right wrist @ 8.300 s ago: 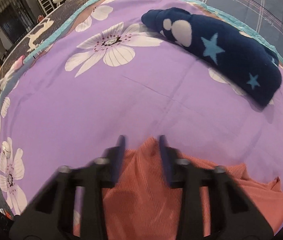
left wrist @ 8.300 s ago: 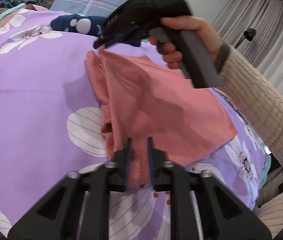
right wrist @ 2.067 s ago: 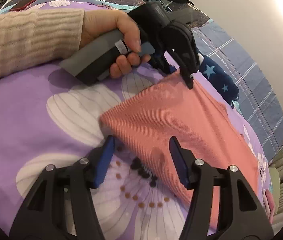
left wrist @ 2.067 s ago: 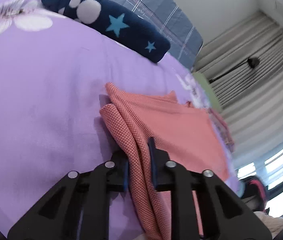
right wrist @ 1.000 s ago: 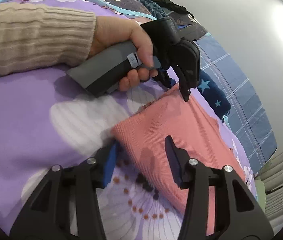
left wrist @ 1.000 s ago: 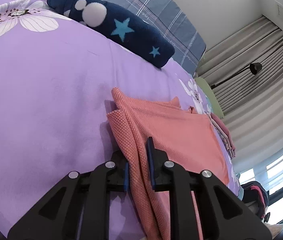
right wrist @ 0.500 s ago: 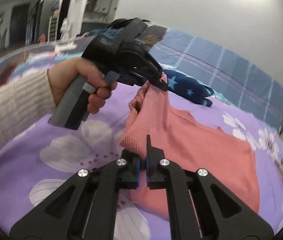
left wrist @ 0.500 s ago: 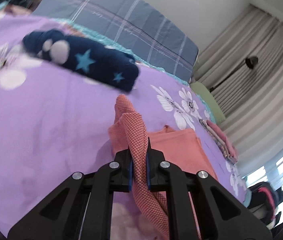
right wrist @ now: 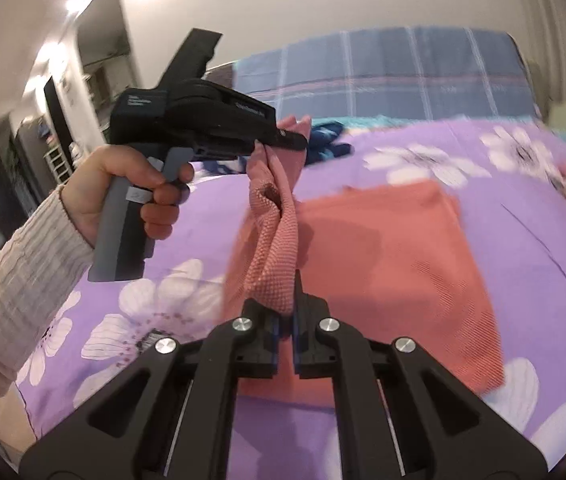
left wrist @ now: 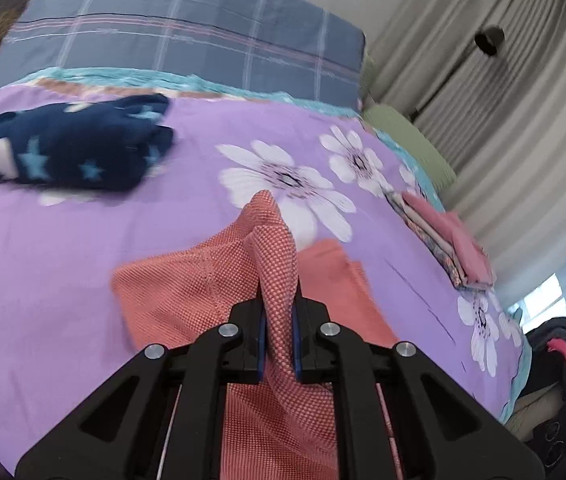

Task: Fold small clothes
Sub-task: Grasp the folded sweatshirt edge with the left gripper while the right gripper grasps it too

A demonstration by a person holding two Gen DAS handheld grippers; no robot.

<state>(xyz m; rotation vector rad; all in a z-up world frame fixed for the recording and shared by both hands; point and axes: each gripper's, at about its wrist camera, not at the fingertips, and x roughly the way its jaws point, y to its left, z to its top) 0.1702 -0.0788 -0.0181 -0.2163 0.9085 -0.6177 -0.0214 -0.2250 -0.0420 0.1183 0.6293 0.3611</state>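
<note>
Left wrist view: the left gripper (left wrist: 278,328) has its jaws clamped on a bunched fold of the coral garment (left wrist: 187,292), which rises between them as a narrow ridge and spreads flat beyond on the purple flowered bedspread (left wrist: 43,248). Toward the head of the bed lies a navy star-print bundle (left wrist: 71,156), well apart from the garment, with a blue plaid pillow (left wrist: 187,44) behind it. Near the bed's right edge sits a small stack of folded clothes (left wrist: 443,240), pink on top, and a green cushion (left wrist: 407,140) lies beyond it by the grey curtains (left wrist: 503,100).

Right wrist view: the right gripper (right wrist: 286,332) has its jaws closed on another corner of the coral garment (right wrist: 395,248). A twisted strip of the cloth runs up from there to the left gripper (right wrist: 279,140), held above the bed in the person's left hand (right wrist: 123,184), a cream ribbed sleeve (right wrist: 15,280) on the arm. The rest of the garment lies flat on the bedspread (right wrist: 543,220), in the middle of the bed.
</note>
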